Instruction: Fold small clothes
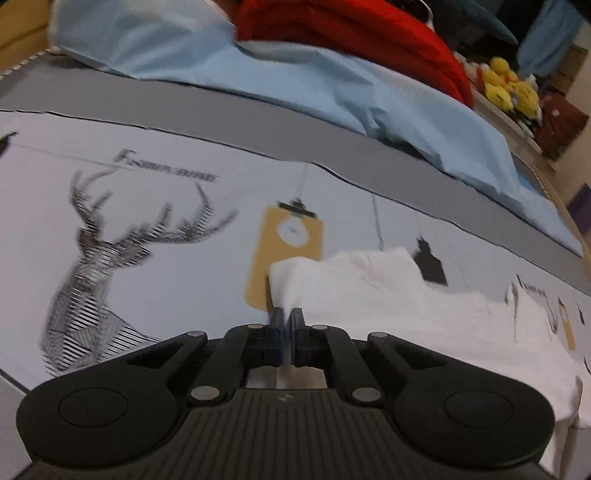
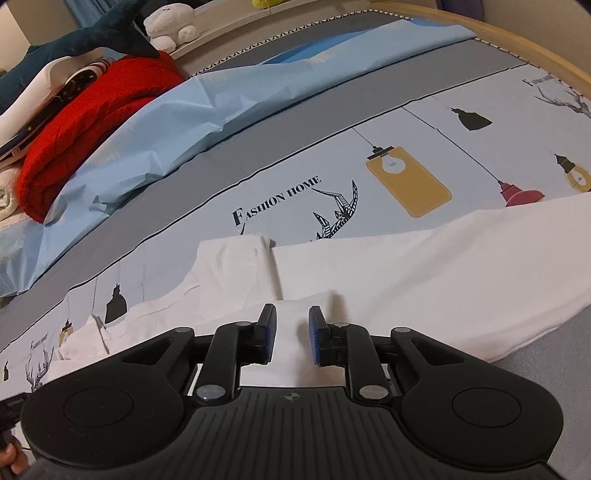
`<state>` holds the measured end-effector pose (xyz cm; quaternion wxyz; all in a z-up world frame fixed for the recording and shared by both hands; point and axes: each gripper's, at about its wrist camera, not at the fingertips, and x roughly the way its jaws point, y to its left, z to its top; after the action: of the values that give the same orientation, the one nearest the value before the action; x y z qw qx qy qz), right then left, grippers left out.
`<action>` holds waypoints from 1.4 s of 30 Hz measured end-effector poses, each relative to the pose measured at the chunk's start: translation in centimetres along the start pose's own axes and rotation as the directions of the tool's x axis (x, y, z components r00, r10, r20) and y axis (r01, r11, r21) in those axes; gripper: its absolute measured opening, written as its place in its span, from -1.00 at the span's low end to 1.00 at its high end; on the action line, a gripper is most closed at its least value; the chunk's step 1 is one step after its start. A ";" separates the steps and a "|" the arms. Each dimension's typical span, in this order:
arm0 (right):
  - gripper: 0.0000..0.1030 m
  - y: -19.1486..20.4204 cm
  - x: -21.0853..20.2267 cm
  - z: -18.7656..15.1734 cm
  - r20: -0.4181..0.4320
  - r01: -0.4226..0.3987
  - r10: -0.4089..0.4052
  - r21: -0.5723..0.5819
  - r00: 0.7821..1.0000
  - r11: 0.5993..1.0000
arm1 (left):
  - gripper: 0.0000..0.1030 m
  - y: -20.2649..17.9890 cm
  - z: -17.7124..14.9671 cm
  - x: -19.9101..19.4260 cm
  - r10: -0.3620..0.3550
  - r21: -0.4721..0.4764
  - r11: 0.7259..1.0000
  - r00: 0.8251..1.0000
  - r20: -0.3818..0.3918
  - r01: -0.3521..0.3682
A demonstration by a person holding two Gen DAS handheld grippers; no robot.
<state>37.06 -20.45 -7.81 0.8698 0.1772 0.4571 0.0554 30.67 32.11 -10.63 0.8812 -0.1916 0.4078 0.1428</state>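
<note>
Left view, far left: a striped deer head printed on the pale bed sheet, with blurred lettering above it. Past that, a printed yellow lamp. Bottom centre, the left claw — pressed shut, blue pads pinching a corner of the white garment, the cloth rising in a small peak just above the tips. Spread rightward from there, the rest of the garment, flat on the sheet and running to the right edge. Behind, a grey band, then a rumpled light blue cover, a red blanket on top of it, and yellow plush toys at far right. Whole view motion-blurred.

Right view, far left: the red blanket under folded items, a dark plush shark above, a white plush toy beside it. Light blue cover sloping down across the grey band. Centre, "FASHION HOME" lettering on the sheet. Below it, the white garment, a folded part lying at its left end, its body stretching right. Bottom centre, the right claw — partly open, over the garment, pads apart and gripping nothing. Right of that, printed lamps in yellow and red, then the wooden bed frame.
</note>
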 end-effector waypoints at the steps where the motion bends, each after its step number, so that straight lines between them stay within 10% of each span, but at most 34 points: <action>1: -0.61 0.0 0.1 0.0 -0.001 0.000 0.000 0.001 1.000 1.000 | -0.93 0.0 0.0 0.0 0.002 0.008 1.000 1.000 -0.011 -0.002; 5: -0.62 0.4 0.3 -0.2 -0.007 0.002 -0.002 0.001 1.000 1.000 | -0.81 -0.7 0.1 -1.0 0.091 0.045 0.995 0.996 -0.022 -0.090; 10: -0.61 1.2 0.7 -0.5 -0.033 -0.025 0.024 -0.031 0.999 0.999 | -0.81 -1.8 -0.6 -2.5 -0.051 0.087 0.994 0.994 -0.092 0.059; 14: -0.46 1.7 2.0 -1.4 -0.107 -0.062 0.053 -0.083 0.993 0.995 | -0.88 -2.0 -4.3 0.5 0.012 0.202 0.977 0.938 -0.347 0.062; 28: -0.45 -0.8 4.9 -3.2 -0.205 0.020 -0.035 -0.071 0.978 0.997 | -0.71 -4.9 -4.9 -4.6 0.092 0.333 0.943 0.961 -0.260 0.000; 36: -0.53 -0.7 5.2 -3.6 -0.190 0.040 -0.068 -0.148 0.979 0.988 | -0.18 -8.7 -5.8 -16.1 -0.045 0.248 0.967 0.998 -0.046 0.055; 42: -0.52 -3.1 4.1 -3.6 -0.205 0.063 -0.088 -0.127 0.975 0.990 | -0.19 -9.9 -7.7 -15.2 -0.007 0.255 0.967 0.998 -0.058 0.022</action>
<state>36.25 -21.40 -13.96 0.8273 0.1003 0.5485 0.0680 20.02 18.40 -1.27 0.8877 -0.0833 0.4462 0.0772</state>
